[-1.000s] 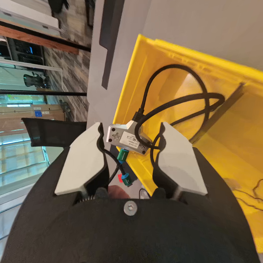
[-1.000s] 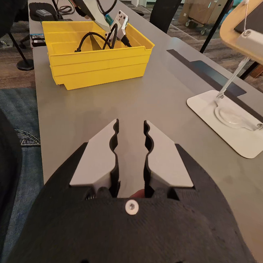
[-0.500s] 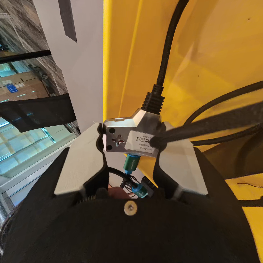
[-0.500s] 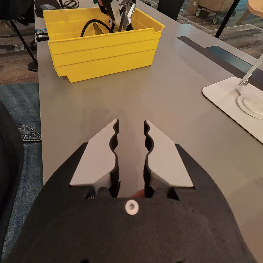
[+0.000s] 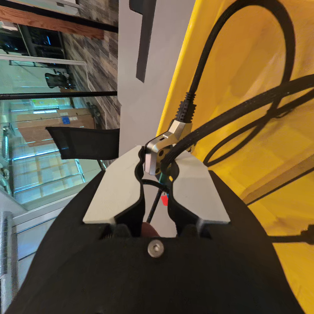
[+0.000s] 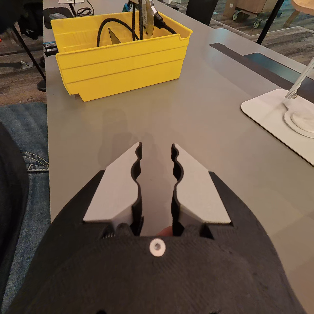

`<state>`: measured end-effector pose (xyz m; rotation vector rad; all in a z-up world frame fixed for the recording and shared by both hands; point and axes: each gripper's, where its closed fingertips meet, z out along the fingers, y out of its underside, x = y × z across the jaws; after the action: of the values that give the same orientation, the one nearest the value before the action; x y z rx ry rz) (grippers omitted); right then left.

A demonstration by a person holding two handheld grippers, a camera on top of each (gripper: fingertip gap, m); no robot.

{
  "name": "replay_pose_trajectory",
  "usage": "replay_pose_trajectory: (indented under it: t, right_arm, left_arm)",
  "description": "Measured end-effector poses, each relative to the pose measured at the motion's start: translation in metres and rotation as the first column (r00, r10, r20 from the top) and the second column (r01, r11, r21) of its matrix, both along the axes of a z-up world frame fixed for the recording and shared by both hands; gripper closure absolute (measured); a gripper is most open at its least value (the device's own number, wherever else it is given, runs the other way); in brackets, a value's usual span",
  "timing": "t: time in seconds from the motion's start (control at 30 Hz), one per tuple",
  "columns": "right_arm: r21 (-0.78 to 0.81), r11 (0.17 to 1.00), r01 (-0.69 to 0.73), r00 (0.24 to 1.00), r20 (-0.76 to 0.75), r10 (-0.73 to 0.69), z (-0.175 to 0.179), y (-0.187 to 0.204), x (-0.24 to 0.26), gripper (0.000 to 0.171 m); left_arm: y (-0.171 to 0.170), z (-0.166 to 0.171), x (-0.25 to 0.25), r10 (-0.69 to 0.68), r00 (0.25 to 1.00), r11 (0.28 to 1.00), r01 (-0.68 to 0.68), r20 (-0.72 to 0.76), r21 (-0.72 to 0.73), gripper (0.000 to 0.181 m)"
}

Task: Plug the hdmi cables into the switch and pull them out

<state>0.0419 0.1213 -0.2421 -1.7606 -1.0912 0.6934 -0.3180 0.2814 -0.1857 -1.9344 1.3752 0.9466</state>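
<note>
Silver metal HDMI switch [image 5: 157, 153] pinched in left gripper [image 5: 158, 158] jaws over yellow plastic bin [image 6: 122, 68] | right gripper [image 6: 156, 144] jaws spread, empty above grey table [image 6: 195, 122] | advice: keep the switch steady, seize a black braided cable [image 5: 237, 108] at its plug.

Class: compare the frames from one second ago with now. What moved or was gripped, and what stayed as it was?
The left hand-held gripper closed from open onto the silver switch, which turned edge-on above the yellow bin. The right hand-held gripper stayed open and empty over the grey table; black cables remain plugged in.
</note>
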Motion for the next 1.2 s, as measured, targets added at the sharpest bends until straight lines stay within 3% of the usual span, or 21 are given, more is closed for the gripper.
replay_pose_trajectory:
  t: [0.3,0.6,1.0,1.2]
  right_arm:
    - [0.003,1.000,-0.008,1.000,0.007,0.008,-0.001,-0.003,-0.002,0.139]
    - [-0.001,1.000,-0.009,1.000,-0.011,0.009,0.001,-0.001,-0.003,0.139]
    - [0.011,1.000,-0.007,0.999,-0.036,0.008,0.009,-0.002,-0.003,0.137]
    - [0.035,0.999,0.014,0.997,-0.079,-0.012,0.020,0.001,0.000,0.137]
  left_arm:
    - [-0.006,0.020,-0.008,0.034,0.999,0.997,-0.031,-0.037,0.074,0.158]
    - [-0.009,0.096,0.005,0.009,0.994,0.963,-0.039,0.112,0.268,0.159]
    - [-0.029,0.200,0.073,-0.211,0.950,0.855,0.067,0.229,0.514,0.160]
    - [-0.046,0.233,0.129,-0.402,0.850,0.808,0.155,0.339,0.569,0.160]
